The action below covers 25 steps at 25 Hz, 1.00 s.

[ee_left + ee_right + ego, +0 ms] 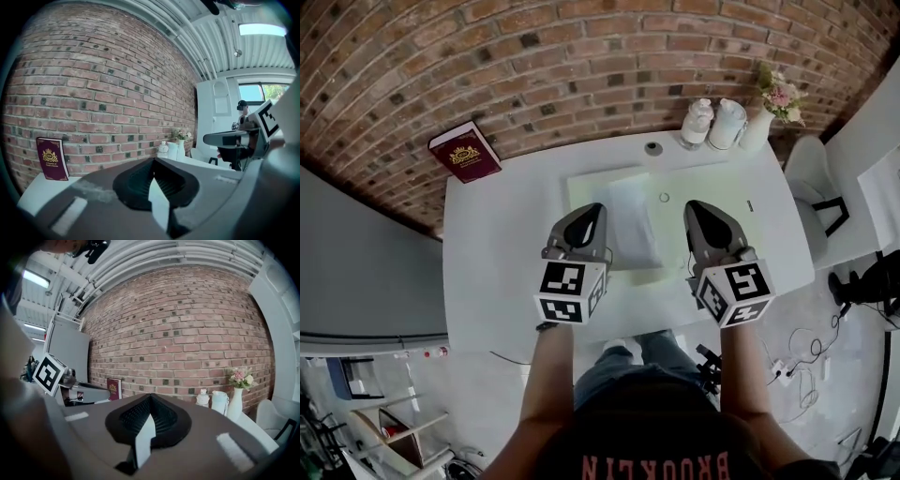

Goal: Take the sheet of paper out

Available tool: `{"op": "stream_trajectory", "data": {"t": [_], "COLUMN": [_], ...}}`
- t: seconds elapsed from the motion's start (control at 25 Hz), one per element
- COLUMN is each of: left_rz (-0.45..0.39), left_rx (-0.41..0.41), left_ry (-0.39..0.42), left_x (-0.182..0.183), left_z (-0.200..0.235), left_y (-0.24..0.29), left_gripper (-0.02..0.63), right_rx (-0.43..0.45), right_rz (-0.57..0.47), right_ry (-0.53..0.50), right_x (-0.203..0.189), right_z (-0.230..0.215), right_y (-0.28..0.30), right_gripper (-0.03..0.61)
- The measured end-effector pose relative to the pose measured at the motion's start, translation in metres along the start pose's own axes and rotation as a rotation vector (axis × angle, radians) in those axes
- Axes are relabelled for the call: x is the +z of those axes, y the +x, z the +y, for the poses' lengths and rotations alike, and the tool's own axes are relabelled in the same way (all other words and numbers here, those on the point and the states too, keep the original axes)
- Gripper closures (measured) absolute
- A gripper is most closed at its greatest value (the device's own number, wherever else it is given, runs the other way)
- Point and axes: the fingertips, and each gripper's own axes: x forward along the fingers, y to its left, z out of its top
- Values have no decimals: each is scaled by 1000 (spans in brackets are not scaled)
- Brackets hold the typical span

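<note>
**Both grippers shut and empty; paper on mat**

The left gripper and right gripper hover over the white table. Each has its jaws together with nothing between them. The sheet of paper lies flat on the pale green mat, between the two grippers. A maroon book stands upright at the far left.

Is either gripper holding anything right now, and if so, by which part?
Nothing is held. The left gripper and the right gripper both have their jaws together and empty, above the white table.
</note>
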Motion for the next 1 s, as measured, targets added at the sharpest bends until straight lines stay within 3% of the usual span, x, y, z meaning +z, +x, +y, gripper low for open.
{"op": "stream_trajectory", "data": {"t": [0.32, 0.64, 1.0], "left_rz": [40, 58, 99], "left_rx": [145, 323, 417], "left_ry": [-50, -146, -207], "left_x": [-12, -33, -62], "left_z": [19, 47, 63], "left_y": [41, 42, 26], "left_gripper": [617, 617, 617], "right_rx": [157, 278, 306], "right_rz": [110, 227, 375], "right_ry": [45, 80, 164], "right_x": [-26, -64, -122], "right_z": [-37, -51, -50], "right_y": [58, 97, 116], "right_gripper": [578, 578, 578]}}
